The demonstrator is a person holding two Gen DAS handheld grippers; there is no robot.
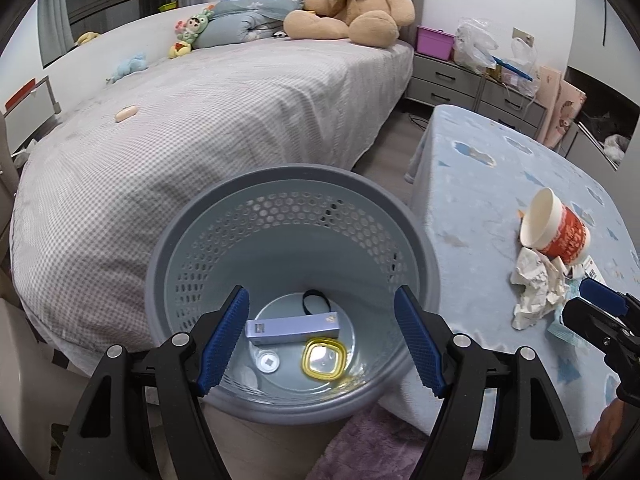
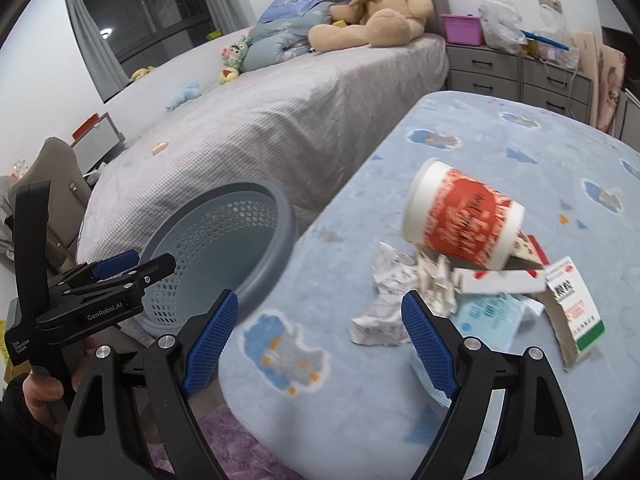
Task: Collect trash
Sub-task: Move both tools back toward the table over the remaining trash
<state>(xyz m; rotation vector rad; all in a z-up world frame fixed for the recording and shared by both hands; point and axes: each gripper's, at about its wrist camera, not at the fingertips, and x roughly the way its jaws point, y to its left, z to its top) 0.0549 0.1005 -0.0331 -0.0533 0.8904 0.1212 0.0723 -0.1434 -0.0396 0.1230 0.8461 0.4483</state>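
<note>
Right gripper (image 2: 320, 340): jaws wide, empty; nearer arm
Left gripper (image 1: 322, 340): wide, empty, above bin (image 1: 172, 216)
Crumpled paper (image 2: 384, 308): on table, centre-right, just beyond right jaws; cup (image 2: 460, 216) on its side behind

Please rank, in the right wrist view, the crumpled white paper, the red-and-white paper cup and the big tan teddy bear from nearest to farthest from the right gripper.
1. Crumpled white paper, on the blue blanket between the right gripper fingers.
2. Red-and-white paper cup, tipped over just beyond.
3. Big tan teddy bear, far back on the bed.
</note>
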